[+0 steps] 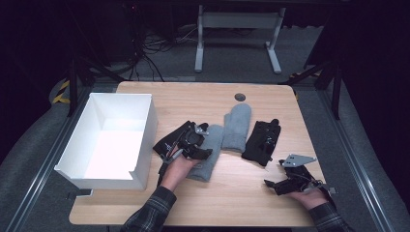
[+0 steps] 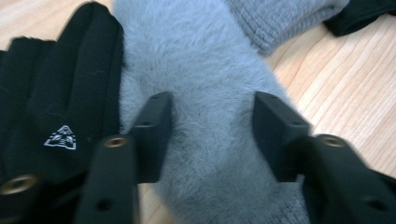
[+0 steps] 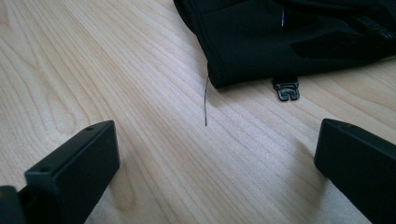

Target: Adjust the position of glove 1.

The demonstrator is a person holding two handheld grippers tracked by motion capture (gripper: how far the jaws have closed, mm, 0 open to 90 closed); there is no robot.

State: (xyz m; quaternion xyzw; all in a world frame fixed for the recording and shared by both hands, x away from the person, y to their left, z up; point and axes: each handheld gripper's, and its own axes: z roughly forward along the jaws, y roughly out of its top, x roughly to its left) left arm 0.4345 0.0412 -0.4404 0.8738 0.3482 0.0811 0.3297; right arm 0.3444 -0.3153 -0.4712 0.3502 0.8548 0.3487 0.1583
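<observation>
Two grey mittens and two black gloves lie mid-table. My left gripper (image 1: 205, 141) sits over the nearer grey mitten (image 1: 209, 159), beside a black glove (image 1: 169, 141) with a small white logo. In the left gripper view its jaws (image 2: 215, 133) stand apart over the fuzzy grey mitten (image 2: 205, 70), whose pile lies unbunched between them; the logo glove (image 2: 60, 93) is at the left. The second mitten (image 1: 237, 126) lies farther back. My right gripper (image 1: 274, 174) rests near the front right edge, open above bare wood (image 3: 215, 154), short of the other black glove (image 3: 289, 37).
A white open box (image 1: 147, 130) stands at the table's left side, nothing visible inside. A small black clip (image 3: 286, 88) and a loose thread (image 3: 206, 100) lie by the right glove's cuff. A dark round grommet (image 1: 240, 97) sits near the far edge.
</observation>
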